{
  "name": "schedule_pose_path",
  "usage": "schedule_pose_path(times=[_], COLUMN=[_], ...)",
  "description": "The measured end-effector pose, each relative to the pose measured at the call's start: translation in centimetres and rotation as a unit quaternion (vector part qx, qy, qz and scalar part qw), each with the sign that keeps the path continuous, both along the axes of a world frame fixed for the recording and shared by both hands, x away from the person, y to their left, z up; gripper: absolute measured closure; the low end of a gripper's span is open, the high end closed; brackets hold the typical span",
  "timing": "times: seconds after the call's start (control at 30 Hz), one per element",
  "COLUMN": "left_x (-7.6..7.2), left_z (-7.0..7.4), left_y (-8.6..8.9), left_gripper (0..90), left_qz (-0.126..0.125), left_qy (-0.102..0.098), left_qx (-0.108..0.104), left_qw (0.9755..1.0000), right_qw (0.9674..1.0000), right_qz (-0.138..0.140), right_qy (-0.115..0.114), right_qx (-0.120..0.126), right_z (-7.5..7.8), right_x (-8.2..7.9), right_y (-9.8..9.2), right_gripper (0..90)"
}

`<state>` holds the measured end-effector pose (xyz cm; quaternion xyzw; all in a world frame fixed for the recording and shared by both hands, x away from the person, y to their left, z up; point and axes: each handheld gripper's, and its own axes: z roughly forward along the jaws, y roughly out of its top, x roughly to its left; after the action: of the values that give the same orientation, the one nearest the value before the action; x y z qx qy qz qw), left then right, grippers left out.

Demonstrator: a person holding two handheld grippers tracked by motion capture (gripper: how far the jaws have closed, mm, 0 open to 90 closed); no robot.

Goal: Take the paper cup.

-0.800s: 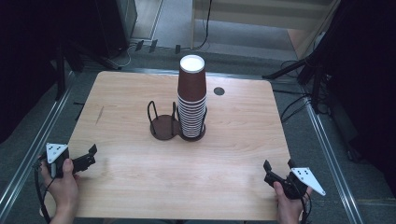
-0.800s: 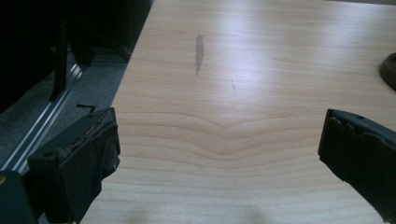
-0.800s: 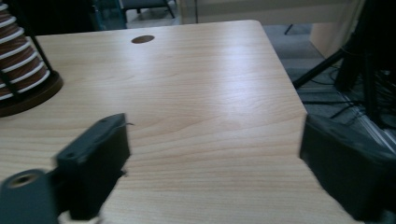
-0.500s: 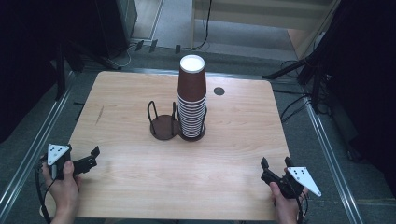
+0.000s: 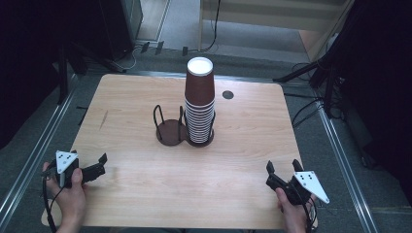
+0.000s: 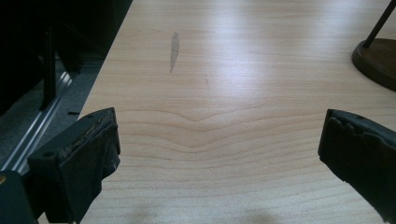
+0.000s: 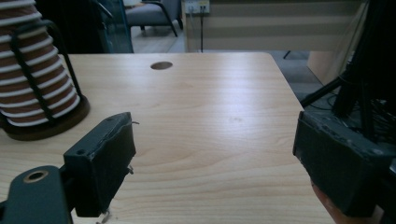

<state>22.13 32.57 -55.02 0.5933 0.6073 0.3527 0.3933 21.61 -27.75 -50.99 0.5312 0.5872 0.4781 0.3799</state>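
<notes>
Cup stack (image 5: 199,104) cut off at left edge in right gripper view; whole in high view. Left gripper (image 6: 219,154) jaws apart, empty; right gripper (image 7: 215,158) jaws apart, empty.

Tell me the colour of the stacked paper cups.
The cups are dark brown with white rims; the high view shows them best.

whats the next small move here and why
Probably bring the right gripper forward toward the stack of cups. Both it and the left gripper sit open and empty at the near table edge, far from the stack, and the holder's other ring is empty, so a cup likely goes there.
</notes>
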Motion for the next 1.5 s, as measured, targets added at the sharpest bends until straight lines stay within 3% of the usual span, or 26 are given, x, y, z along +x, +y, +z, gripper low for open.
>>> schedule_pose_path(times=[0.13, 0.3, 0.77, 1.13, 1.3, 1.5], left_x=[0.1, 0.1, -0.1, -0.2, -0.2, -0.2], left_z=[0.0, 0.0, 0.0, 0.0, 0.0, 0.0], left_y=[0.0, -0.1, -1.1, -1.2, -1.5, -1.4], left_gripper=[0.0, 0.0, 0.0, 0.0, 0.0, 0.0], left_qz=[0.001, 0.003, -0.011, -0.017, -0.014, -0.015], left_qy=[0.001, -0.003, -0.013, -0.014, -0.010, -0.011], left_qx=[0.001, 0.004, 0.046, 0.051, 0.063, 0.062], left_qw=[1.0000, 1.0000, 0.9988, 0.9985, 0.9979, 0.9979], right_qw=[0.9998, 0.9996, 0.9978, 0.9964, 0.9950, 0.9936], right_qz=[0.008, 0.013, 0.061, 0.080, 0.097, 0.110], right_qy=[-0.017, -0.018, -0.026, -0.028, -0.024, -0.024], right_qx=[0.009, 0.019, 0.000, 0.001, -0.009, -0.007], right_z=[0.4, 1.0, 4.4, 5.7, 6.4, 7.0], right_x=[-0.6, -0.5, 0.8, 1.7, 2.5, 3.2], right_y=[0.0, 0.5, 4.4, 6.0, 7.9, 9.5], right_gripper=[13.5, 15.2, 15.2, 14.1, 12.0, 8.0])
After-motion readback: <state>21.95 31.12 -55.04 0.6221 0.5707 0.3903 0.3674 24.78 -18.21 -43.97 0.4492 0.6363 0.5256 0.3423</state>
